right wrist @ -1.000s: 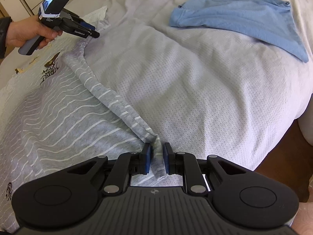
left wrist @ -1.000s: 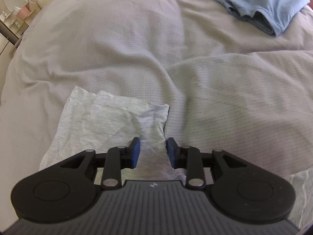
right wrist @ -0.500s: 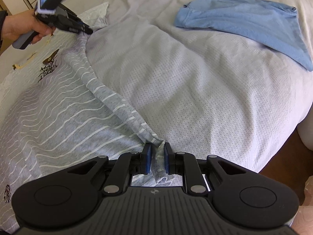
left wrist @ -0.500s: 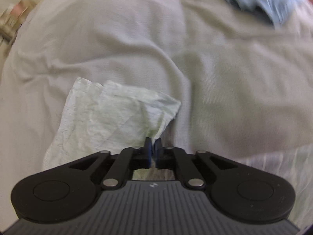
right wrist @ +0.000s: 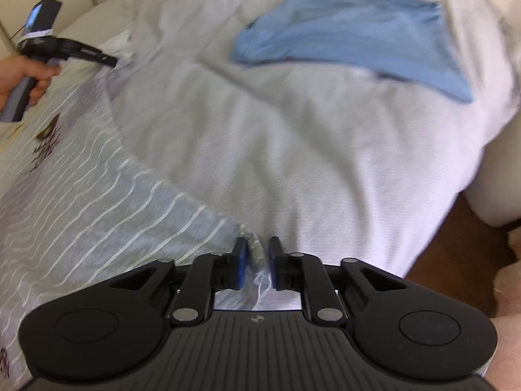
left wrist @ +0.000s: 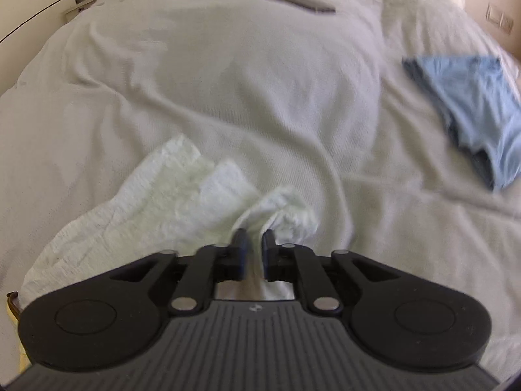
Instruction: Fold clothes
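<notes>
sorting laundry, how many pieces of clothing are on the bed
2. A grey striped shirt lies at the left of the bed in the right wrist view, pinched by both tools. A blue garment lies apart at the far right. More may be out of frame.

Both tools same build: matte black ribbed body across the bottom of the frame, two rounded lobes with a recessed disc each, black linkage bars on silver pivot pins, small pale logo at centre, blue pads on the finger insides — left tool (left wrist: 253, 240), right tool (right wrist: 257, 250). Upper left of the right wrist view shows the left tool side-on: black head with small white lettering, grey grip, white band, boxy black camera on top with a lit blue face, held in a bare hand (right wrist: 24, 76), no sleeve visible.
</notes>
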`<state>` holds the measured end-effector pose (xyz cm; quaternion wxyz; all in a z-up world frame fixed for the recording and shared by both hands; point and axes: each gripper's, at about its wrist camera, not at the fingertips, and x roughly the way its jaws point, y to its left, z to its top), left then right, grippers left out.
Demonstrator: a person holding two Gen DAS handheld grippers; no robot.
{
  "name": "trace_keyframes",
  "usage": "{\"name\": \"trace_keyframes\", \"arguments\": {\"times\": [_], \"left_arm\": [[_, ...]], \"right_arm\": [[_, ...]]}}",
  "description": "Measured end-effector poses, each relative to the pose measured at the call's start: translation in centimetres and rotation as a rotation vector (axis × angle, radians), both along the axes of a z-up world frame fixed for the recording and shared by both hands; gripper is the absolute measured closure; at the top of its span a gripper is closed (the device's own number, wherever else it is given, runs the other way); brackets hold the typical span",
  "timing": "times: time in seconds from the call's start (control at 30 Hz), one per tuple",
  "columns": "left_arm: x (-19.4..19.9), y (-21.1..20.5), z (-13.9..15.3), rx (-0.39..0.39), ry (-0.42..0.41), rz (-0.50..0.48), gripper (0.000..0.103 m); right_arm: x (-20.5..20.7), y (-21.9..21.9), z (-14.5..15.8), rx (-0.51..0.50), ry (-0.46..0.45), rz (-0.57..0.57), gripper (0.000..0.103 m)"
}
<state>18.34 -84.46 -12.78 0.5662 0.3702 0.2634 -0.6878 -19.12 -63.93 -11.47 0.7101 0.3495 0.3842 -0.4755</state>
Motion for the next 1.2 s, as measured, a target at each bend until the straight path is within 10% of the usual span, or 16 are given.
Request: {"name": "trace_keyframes", "arguments": {"times": [0.27, 0.47, 0.8, 0.9, 1.07, 1.1, 1.2], "left_arm": [[-2.3, 5.4, 4.4, -0.026, 0.101, -0.079, 0.079], [-5.6, 10.7, 1.5, 0.080, 0.084, -0.168, 0.079], [-7.8, 12.6, -1.7, 0.115, 0.016, -0.202, 0.076], [-7.6, 11.1, -2.6, 0.132, 0.032, -0.177, 0.074], [-7.5, 10.5, -2.8, 0.134, 0.039, -0.174, 0.073], [-7.4, 10.5, -2.8, 0.134, 0.042, -0.169, 0.071], [-7.2, 10.3, -2.9, 0.133, 0.048, -0.150, 0.069]], "right_arm": [[4.4, -0.5, 2.5, -0.075, -0.197, 0.115, 0.081], [8.3, 0.1, -1.2, 0.082, -0.231, 0.233, 0.078], [2.9, 3.3, 1.2, 0.024, -0.237, 0.129, 0.078], [0.7, 2.1, 2.4, -0.065, -0.235, 0.054, 0.052], [-1.2, -1.1, 0.5, -0.051, -0.181, 0.070, 0.052], [-1.5, -1.5, -0.1, -0.019, -0.184, 0.087, 0.053], [-2.1, -1.1, -0.8, 0.045, -0.185, 0.138, 0.099]]}}
